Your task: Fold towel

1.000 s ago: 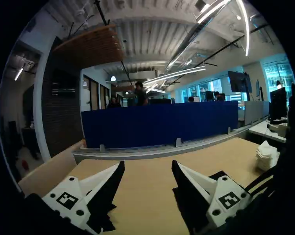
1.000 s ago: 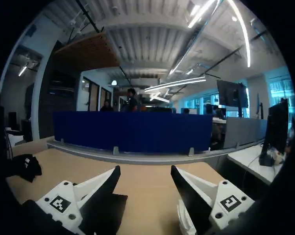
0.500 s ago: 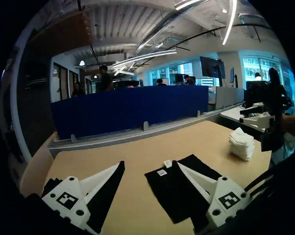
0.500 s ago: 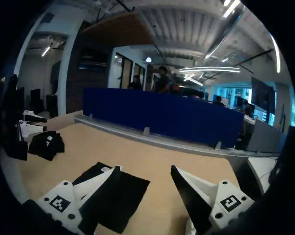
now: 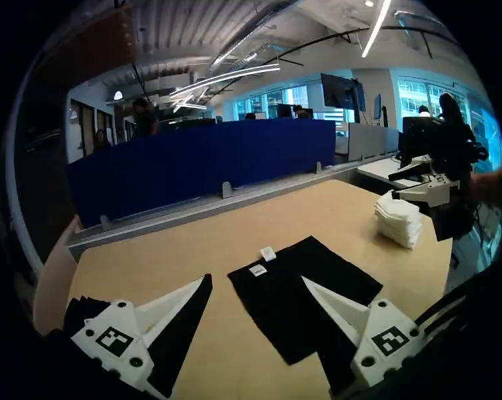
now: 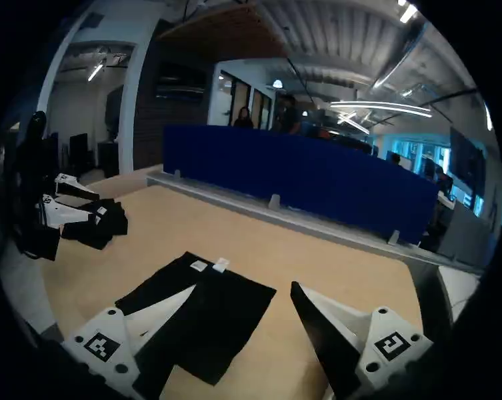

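**Both grippers open, towel flat between them**

The fingers of the left gripper point(image 5: 255, 279) are spread wide with nothing between them, and those of the right gripper point(image 6: 244, 287) are spread just as wide and equally empty. No contact with cloth can be made out on either pair; both appear to be held above the table point(image 5: 184, 247).

The black towel point(image 5: 277, 307) lies flat and unfolded on the wooden top. In the left gripper view it sits ahead and to the right of the fingers, partly overlapped by the right finger. In the right gripper view the same towel point(image 6: 231, 313) is seen ahead and to the left, behind the left finger. It is thus judged to lie between the two grippers, about equally near to each.

Its edge with the small white tags point(image 5: 263, 261) is turned away from both. Its long axis cannot be settled through the lens curve. The near edge is judged the likely place for both pinches.

Further out, a stack of white cloths point(image 5: 397, 220) rests near the right gripper, and a black pile point(image 6: 97, 223) near the left.
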Demonstrator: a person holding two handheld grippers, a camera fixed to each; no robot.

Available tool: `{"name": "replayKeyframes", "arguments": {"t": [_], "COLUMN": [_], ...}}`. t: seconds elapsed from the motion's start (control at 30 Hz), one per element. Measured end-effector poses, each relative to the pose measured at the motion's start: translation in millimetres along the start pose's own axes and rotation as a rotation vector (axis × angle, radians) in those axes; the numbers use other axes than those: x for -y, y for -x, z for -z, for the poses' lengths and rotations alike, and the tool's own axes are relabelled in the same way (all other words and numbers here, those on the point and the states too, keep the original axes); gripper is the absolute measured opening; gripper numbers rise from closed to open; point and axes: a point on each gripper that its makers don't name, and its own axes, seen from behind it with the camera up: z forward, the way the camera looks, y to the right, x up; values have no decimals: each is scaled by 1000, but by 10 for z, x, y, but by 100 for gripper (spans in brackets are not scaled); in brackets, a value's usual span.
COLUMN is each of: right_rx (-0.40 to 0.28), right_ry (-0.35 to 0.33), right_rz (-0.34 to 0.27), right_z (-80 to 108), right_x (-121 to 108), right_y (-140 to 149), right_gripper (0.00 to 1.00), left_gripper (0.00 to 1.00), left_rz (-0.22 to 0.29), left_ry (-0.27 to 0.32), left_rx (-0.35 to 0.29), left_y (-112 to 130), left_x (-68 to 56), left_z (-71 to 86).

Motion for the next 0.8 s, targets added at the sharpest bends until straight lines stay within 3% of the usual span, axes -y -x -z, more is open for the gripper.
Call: {"name": "replayKeyframes", "arguments": {"t": [0.37,0.8], "right_rx": [107,258], "right_ry": [-54,-100], "right_rz": [5,19], "right_z": [-196,-305], "right_x": [133,290], "right_y": [636,1452], "right_gripper": [100,100], "left_gripper": [88,89], "left_rz": [-27,-35], "left_ry": [94,166], "left_rx": [96,270], "left_y": [523,1367], "left_x": [-367,-602], "left_z": [-221,-387]}}
